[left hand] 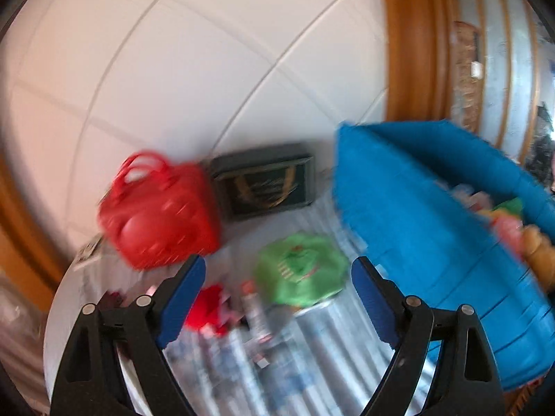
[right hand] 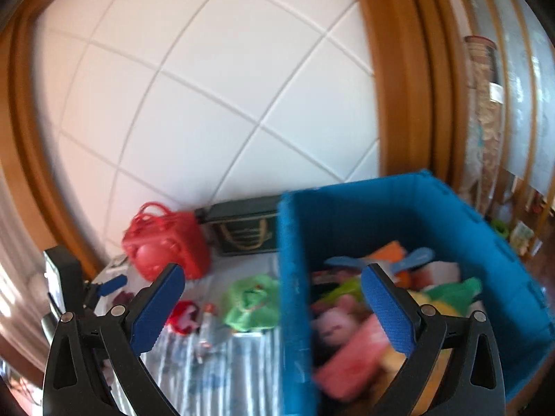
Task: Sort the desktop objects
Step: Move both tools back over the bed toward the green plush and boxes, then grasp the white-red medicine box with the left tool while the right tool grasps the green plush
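Left wrist view shows our left gripper (left hand: pixel 277 284) with jaws apart and empty above the bench (left hand: pixel 322 343), where a green bag (left hand: pixel 300 268), a small bottle (left hand: pixel 256 315) and a red toy (left hand: pixel 208 306) lie loose beside the blue bin (left hand: pixel 416 228). Our right gripper (right hand: pixel 270 305), jaws likewise apart and empty, straddles the bin wall. Everything is blurred, so we judge a hasty reach could clip that wall or knock the red basket (left hand: pixel 159 211).

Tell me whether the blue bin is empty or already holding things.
Holding things: the blue bin has a pile of soft toys and colourful items inside, including a pink plush.
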`<act>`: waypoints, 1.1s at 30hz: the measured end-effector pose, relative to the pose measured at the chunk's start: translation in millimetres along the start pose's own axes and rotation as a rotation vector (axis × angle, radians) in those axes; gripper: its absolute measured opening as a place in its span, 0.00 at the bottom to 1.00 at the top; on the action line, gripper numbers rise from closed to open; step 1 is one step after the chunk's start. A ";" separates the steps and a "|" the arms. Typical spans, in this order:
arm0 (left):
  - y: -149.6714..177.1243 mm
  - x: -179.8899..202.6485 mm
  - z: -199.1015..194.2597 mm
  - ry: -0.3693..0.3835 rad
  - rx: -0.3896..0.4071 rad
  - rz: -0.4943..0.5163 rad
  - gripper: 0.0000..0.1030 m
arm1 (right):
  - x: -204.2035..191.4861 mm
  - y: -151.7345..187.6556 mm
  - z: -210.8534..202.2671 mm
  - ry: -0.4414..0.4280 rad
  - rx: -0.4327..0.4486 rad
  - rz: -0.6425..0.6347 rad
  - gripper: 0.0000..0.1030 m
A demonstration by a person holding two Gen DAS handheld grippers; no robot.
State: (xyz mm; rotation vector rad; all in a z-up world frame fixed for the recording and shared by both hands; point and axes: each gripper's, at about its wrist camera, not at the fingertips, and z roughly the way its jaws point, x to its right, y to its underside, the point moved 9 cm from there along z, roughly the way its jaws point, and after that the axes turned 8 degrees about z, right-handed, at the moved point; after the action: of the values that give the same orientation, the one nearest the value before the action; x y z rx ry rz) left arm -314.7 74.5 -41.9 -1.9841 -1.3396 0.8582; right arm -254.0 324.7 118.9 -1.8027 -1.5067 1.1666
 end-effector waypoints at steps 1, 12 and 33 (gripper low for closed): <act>13.9 -16.3 4.5 -0.014 -0.024 -0.017 0.84 | -8.9 6.6 5.1 -0.001 -0.009 -0.007 1.00; 141.3 -106.2 56.9 -0.096 -0.194 -0.136 0.84 | -80.3 102.2 99.7 -0.035 -0.171 -0.062 1.00; 186.0 -11.8 228.9 0.074 -0.355 -0.086 0.64 | 8.0 275.9 314.3 0.118 -0.499 0.082 1.00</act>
State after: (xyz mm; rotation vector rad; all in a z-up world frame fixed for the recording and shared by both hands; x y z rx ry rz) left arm -391.8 30.3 -323.4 -2.1777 -1.6095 0.5284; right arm -380.1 219.8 -265.9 -2.2271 -1.7766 0.7396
